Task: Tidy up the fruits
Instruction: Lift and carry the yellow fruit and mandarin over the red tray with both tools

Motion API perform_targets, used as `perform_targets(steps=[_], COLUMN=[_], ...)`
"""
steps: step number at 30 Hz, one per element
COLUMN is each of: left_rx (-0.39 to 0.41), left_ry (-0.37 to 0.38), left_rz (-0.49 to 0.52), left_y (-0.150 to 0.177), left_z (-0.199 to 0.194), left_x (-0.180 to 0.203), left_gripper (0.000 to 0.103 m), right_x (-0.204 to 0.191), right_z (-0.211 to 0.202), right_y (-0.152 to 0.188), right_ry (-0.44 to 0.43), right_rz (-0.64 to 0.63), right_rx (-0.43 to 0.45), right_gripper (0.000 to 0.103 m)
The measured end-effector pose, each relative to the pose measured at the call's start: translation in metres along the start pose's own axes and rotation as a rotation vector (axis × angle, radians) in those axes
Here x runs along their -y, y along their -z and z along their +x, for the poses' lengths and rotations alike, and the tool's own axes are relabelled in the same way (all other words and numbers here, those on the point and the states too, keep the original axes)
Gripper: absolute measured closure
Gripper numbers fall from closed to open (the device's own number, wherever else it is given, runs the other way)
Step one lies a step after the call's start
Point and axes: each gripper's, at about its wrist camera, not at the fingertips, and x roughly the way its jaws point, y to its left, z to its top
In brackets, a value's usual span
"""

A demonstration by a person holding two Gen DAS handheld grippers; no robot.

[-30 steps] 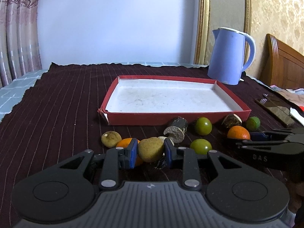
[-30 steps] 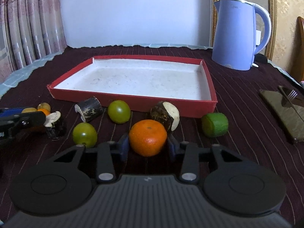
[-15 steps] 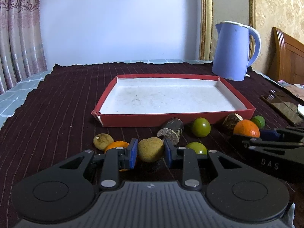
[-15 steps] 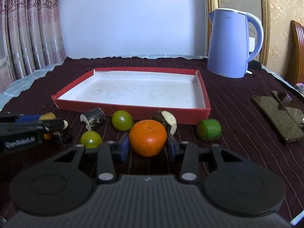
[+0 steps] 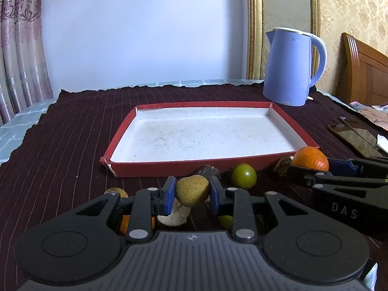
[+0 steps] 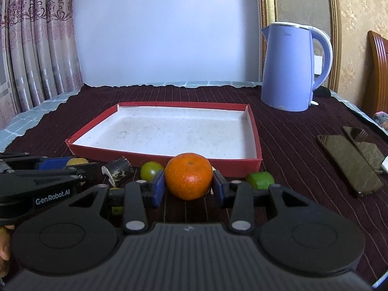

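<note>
In the left wrist view, a yellowish-brown fruit (image 5: pixel 192 190) is pinched between the jaws of the left gripper (image 5: pixel 191 195), the blue pads pressed on both its sides, and is held clear of the surface. Below it, at about 7 o'clock, a pale cut piece (image 5: pixel 173 215) is seen on the dark striped cloth (image 5: pixel 72 145), with a small yellowish fruit (image 5: pixel 116 192) at 9 o'clock. At 12 o'clock the red tray (image 5: pixel 169 167) with its white floor is seen, nothing lying in it. A dark stub (image 5: pixel 208 171) and a green fruit (image 5: pixel 243 176) lie just before the tray's near wall. At 3 o'clock the right gripper (image 5: pixel 312 167) is seen from the side, closed on an orange (image 5: pixel 310 158).

In the right wrist view, the orange is clamped between that gripper's jaws, in front of the tray's near wall. A green cut piece (image 6: pixel 259 180) lies at 3 o'clock of it. A blue kettle (image 6: pixel 288 68) stands at 1 o'clock beyond the tray, and two dark phones (image 6: pixel 349 160) lie well apart at the right.
</note>
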Motion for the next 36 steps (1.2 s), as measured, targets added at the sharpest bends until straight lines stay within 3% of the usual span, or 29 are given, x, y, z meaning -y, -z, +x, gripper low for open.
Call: perform_targets(steps=[36], left_rx=[-0.019], left_ry=[-0.104], left_rz=[0.007], left_y=[-0.038], left_z=[0.036], left_x=[-0.005], left_gripper=[0.074], right_x=[0.002], right_z=[0.028], right_y=[-0.028], right_ry=[0.008], right_rz=[-0.037], right_rx=[-0.006], right_gripper=[0.064])
